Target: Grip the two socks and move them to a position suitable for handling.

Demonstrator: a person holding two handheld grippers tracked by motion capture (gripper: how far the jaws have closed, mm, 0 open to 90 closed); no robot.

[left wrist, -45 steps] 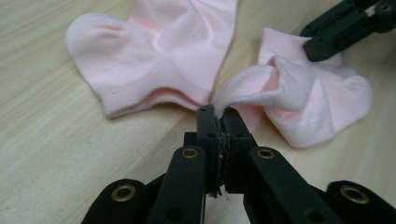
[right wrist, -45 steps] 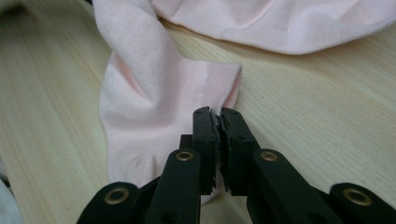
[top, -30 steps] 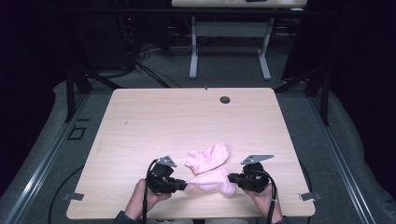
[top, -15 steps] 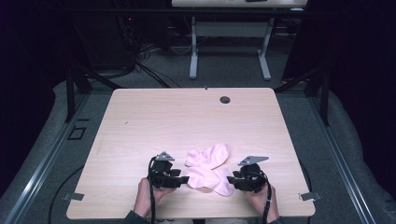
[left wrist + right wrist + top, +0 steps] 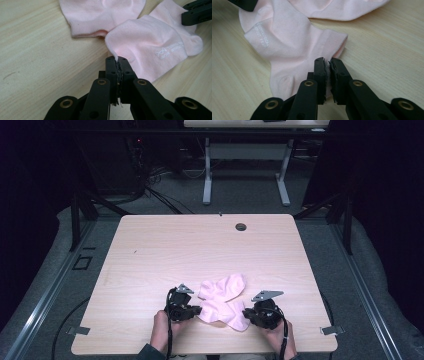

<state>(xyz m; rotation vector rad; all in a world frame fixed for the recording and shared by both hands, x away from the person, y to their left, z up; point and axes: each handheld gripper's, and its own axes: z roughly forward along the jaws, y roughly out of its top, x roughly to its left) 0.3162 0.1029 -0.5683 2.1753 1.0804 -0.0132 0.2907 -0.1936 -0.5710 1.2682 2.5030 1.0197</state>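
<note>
Left gripper (image 5: 197,309): pulled back slightly toward the near edge of the table (image 5: 150,250), jaws clamped on a thin edge of the printed sock (image 5: 225,312). Right gripper (image 5: 247,314): shifted inward toward the table's middle line, jaws pinching the sock's cuff. Printed sock: stretch gone, now bunched shorter between the grippers, overlapping the second sock (image 5: 227,286) that lies farther up the table.

The high view looks forward and down over the whole table (image 5: 150,250). Both gripper views sit close above it, facing each other across the same sock (image 5: 150,42).
</note>
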